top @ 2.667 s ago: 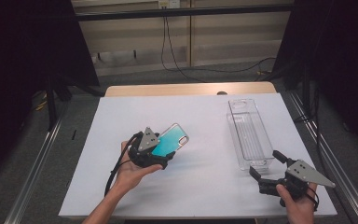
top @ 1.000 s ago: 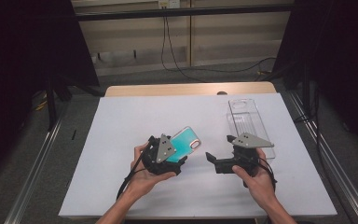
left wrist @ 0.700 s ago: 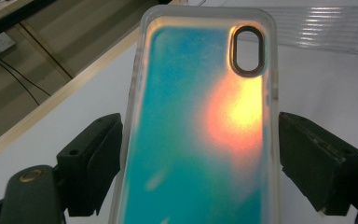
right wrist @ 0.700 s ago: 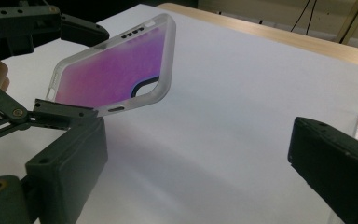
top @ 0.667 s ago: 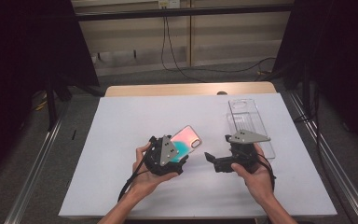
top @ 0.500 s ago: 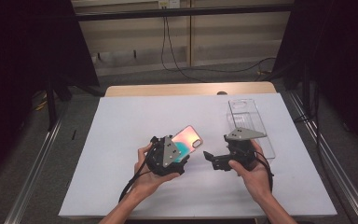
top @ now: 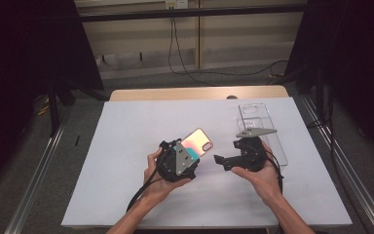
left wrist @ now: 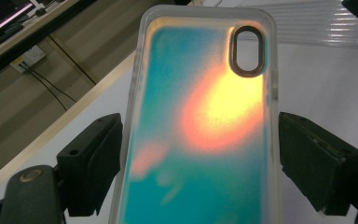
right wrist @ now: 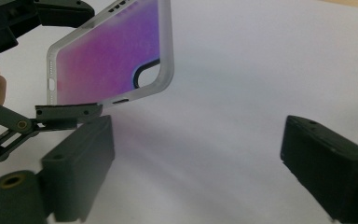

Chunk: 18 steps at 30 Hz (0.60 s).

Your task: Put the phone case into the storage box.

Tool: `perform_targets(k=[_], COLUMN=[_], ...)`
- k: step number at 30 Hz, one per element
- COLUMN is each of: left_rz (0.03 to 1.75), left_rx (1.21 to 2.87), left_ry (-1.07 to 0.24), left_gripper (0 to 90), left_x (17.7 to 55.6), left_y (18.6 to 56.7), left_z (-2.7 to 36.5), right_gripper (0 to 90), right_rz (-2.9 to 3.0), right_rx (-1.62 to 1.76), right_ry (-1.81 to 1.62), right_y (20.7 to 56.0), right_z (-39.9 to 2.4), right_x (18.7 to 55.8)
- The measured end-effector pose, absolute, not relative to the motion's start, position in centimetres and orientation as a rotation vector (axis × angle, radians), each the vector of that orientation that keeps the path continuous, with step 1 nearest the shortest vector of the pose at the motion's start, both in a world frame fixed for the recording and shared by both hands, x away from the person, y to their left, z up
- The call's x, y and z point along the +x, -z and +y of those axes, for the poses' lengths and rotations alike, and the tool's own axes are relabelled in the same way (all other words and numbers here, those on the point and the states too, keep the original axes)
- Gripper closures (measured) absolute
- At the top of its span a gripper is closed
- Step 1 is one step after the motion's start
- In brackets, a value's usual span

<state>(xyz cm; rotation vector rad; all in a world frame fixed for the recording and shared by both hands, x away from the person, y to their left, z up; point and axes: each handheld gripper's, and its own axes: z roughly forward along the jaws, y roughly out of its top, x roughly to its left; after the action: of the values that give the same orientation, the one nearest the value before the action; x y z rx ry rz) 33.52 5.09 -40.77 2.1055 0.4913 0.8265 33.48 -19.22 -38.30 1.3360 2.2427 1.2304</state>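
Phone case [top: 198, 144]: clamped by its long edges in the left gripper [top: 181, 163], raised above the white mat [top: 126, 146], camera end offered toward the right gripper [top: 224, 161], whose empty jaws have just been narrowing, likely for handover

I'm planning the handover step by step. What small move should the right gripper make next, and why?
Probably ease the right gripper toward the phone case until its free end sits between the jaws. The left gripper clamps the case off the table; the right jaws, just narrowing, hold nothing and stand apart from it.
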Motion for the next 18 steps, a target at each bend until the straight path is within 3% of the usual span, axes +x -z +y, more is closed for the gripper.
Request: perform_targets(k=[2, 5, 8, 18], left_rz=[0.487, 0.483, 0.491, 0.464], left_rx=[2.107, 2.096, 2.081, 2.063], left_ry=[-0.837, -0.834, -0.841, -0.928], left_gripper=[16.6, 16.6, 16.6, 16.7], left_x=[33.5, 33.6, 33.7, 33.4], left_y=[40.9, 40.9, 40.7, 40.6], left_z=[4.9, 4.7, 4.8, 4.3], right_gripper=[14.8, 25.5, 26.4, 43.9], right_rz=[2.252, 2.256, 2.249, 2.251], right_rx=[1.344, 1.321, 1.335, 1.384], right_ry=[-1.229, -1.243, -1.223, -1.271], right_y=[38.2, 38.0, 38.0, 37.2], right_z=[-19.3, -19.4, -19.0, -17.8], right_x=[33.6, 33.6, 33.7, 34.3])
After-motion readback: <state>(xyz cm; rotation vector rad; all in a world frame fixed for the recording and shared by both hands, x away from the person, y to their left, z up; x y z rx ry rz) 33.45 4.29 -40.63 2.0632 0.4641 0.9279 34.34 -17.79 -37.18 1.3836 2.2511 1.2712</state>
